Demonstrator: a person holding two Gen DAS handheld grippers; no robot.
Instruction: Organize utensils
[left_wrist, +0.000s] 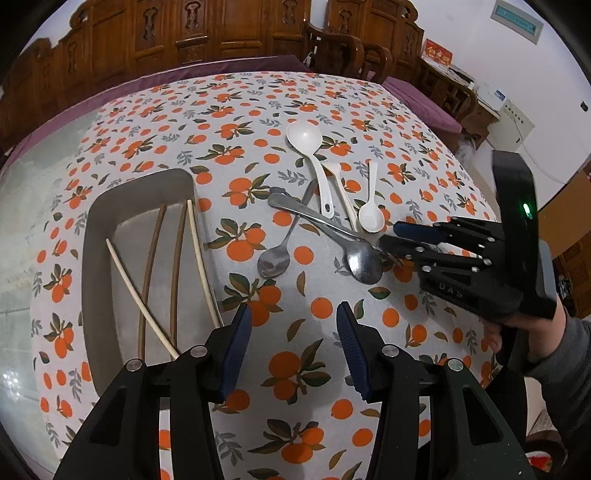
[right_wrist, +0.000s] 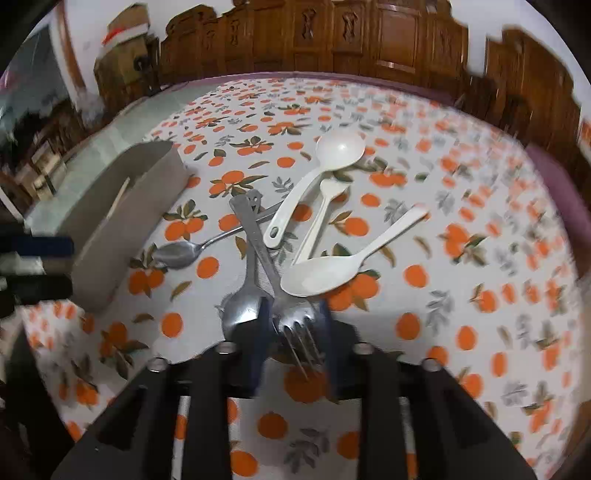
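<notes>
My right gripper (right_wrist: 293, 325) has its fingers around the head of the metal fork (right_wrist: 291, 317), which lies on the orange-print tablecloth (right_wrist: 461, 277) among the metal spoons (right_wrist: 242, 314) and white plastic spoons (right_wrist: 321, 273); whether they actually pinch it I cannot tell. My left gripper (left_wrist: 293, 347) hangs spread apart and empty just beside the grey tray (left_wrist: 92, 266), which holds four chopsticks (left_wrist: 177, 266).
</notes>
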